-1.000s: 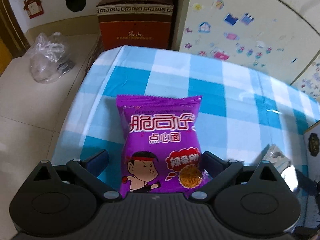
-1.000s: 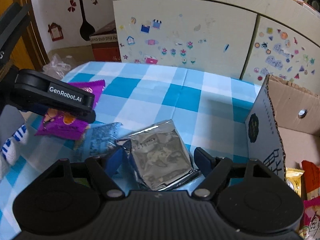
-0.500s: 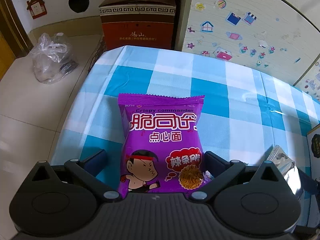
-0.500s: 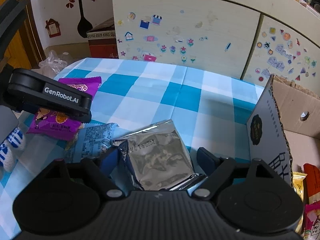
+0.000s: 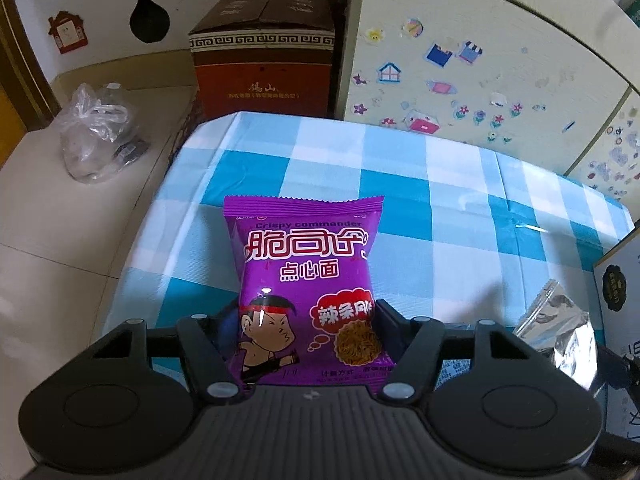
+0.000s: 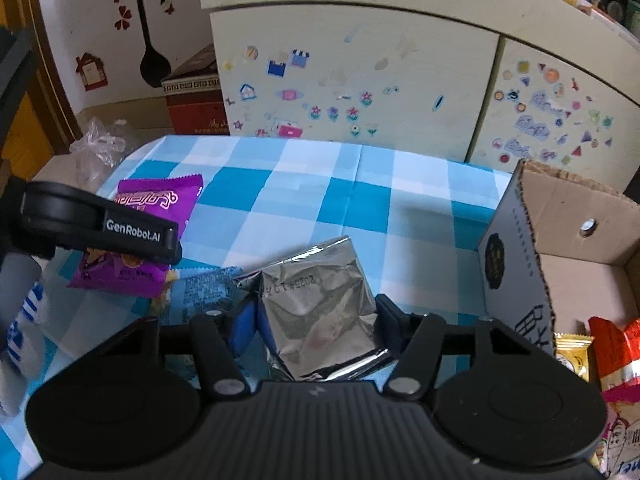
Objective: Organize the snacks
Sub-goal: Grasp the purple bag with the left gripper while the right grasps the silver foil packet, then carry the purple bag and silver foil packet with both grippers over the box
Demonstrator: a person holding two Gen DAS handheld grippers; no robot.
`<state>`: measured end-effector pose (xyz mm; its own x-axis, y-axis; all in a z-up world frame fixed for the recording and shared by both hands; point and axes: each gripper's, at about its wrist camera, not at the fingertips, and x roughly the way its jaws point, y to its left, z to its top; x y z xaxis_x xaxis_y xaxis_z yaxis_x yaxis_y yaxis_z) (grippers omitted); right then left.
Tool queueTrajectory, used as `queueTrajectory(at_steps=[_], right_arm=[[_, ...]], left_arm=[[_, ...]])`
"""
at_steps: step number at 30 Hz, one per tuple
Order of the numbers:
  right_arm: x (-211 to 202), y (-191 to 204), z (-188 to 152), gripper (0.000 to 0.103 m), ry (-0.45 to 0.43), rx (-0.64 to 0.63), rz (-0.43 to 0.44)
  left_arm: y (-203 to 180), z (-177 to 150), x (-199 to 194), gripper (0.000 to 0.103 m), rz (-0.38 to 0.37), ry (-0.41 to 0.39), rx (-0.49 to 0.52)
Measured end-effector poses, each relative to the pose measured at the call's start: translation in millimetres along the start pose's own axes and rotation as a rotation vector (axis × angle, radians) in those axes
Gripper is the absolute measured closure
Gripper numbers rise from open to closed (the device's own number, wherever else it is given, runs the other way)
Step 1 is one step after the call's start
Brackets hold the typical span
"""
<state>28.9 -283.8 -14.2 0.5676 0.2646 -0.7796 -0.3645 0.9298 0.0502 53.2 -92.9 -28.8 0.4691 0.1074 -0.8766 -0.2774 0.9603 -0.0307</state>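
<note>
My left gripper [image 5: 300,328] is shut on a purple noodle snack packet [image 5: 304,276], gripping its lower part over the blue checked tablecloth [image 5: 460,208]. The same purple packet [image 6: 156,208] and the left gripper's arm show at the left of the right wrist view. My right gripper [image 6: 316,316] is shut on a crumpled silver foil packet [image 6: 320,308], which also shows at the right of the left wrist view [image 5: 560,320]. A blue-printed snack packet [image 6: 204,288] lies on the cloth between the two.
An open cardboard box [image 6: 572,232] stands at the table's right, with several snack packets [image 6: 616,352] inside. A sticker-covered cabinet [image 6: 360,80] stands behind the table. A brown carton [image 5: 264,48] and a plastic bag [image 5: 96,136] sit on the floor beyond the table's left edge.
Both grippers closed from open: the left onto the purple packet, the right onto the silver foil packet. Both views tilted up slightly.
</note>
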Motion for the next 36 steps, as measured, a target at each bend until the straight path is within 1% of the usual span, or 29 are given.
queueTrajectory(at_steps=[5,11,17,24,29,36], right_arm=[[-13,4,3,0.041,-0.01,0.003,-0.001],[-35,12,9,0.041,-0.034,0.005,0.021],[-56,20,11,0.041,-0.046,-0.016,0.035],[-87,14,10,0.041,-0.06,0.011,0.046],[-115,9,7,0.041,-0.087,0.032,0.067],[-139,-4,-2,0.041,-0.114,0.068,0.06]], left_arm=[[0,2,-15,0.031,-0.001,-0.03,0.003],[-1,1,-34,0.031,-0.012,-0.064,0.009],[3,0,-50,0.031,-0.031,-0.076,-0.003],[6,0,-67,0.031,-0.052,-0.107,-0.011],[5,-1,-79,0.031,-0.045,-0.139,0.0],[3,-6,-89,0.031,-0.046,-0.161,-0.007]])
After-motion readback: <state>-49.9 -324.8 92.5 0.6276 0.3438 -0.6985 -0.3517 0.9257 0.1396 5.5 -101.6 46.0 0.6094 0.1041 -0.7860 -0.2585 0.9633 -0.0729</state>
